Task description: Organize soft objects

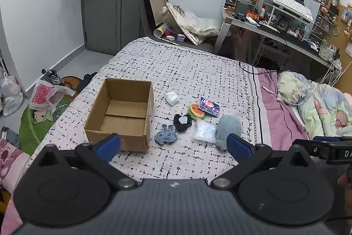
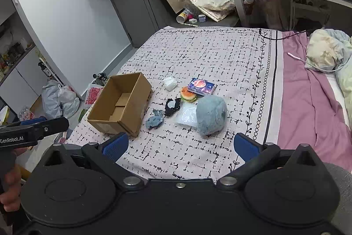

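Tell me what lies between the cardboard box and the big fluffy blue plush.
In the right wrist view, between the cardboard box and the fluffy blue plush lie a denim bunny, a black heart pouch and a clear plastic bag.

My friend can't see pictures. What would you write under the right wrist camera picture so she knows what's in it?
An open, empty cardboard box sits on a black-and-white patterned bed cover, with small soft things lying beside it: a fluffy blue plush, a burger toy, a denim toy. The right gripper, jaws open, hangs above the bed holding nothing.
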The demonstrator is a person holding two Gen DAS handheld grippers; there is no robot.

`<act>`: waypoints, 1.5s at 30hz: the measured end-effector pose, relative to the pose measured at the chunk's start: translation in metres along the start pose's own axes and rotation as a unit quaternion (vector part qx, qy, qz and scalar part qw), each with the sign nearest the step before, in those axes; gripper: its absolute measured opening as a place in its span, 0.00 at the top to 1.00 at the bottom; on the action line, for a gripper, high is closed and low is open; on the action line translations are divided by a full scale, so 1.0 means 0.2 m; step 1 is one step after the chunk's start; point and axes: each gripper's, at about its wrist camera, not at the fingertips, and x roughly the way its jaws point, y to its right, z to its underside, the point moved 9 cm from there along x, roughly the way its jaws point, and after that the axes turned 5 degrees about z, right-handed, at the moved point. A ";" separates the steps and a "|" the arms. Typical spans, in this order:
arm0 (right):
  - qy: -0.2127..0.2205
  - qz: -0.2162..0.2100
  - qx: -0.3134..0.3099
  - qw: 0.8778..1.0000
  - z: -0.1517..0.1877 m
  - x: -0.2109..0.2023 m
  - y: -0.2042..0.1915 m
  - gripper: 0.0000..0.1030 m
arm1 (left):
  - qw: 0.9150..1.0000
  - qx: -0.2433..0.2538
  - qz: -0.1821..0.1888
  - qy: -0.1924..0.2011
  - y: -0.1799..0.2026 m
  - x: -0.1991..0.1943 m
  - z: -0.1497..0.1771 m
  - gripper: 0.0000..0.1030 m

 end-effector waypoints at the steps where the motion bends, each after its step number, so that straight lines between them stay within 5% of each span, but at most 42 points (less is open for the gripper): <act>1: 0.001 0.000 0.000 1.000 0.00 0.00 0.00 0.00 | 1.000 0.001 -0.002 0.001 0.00 -0.01 0.00 0.01; 45: 0.051 -0.024 -0.052 0.997 -0.03 -0.18 -0.21 0.00 | 0.999 -0.002 -0.028 0.040 -0.06 -0.27 0.04 0.01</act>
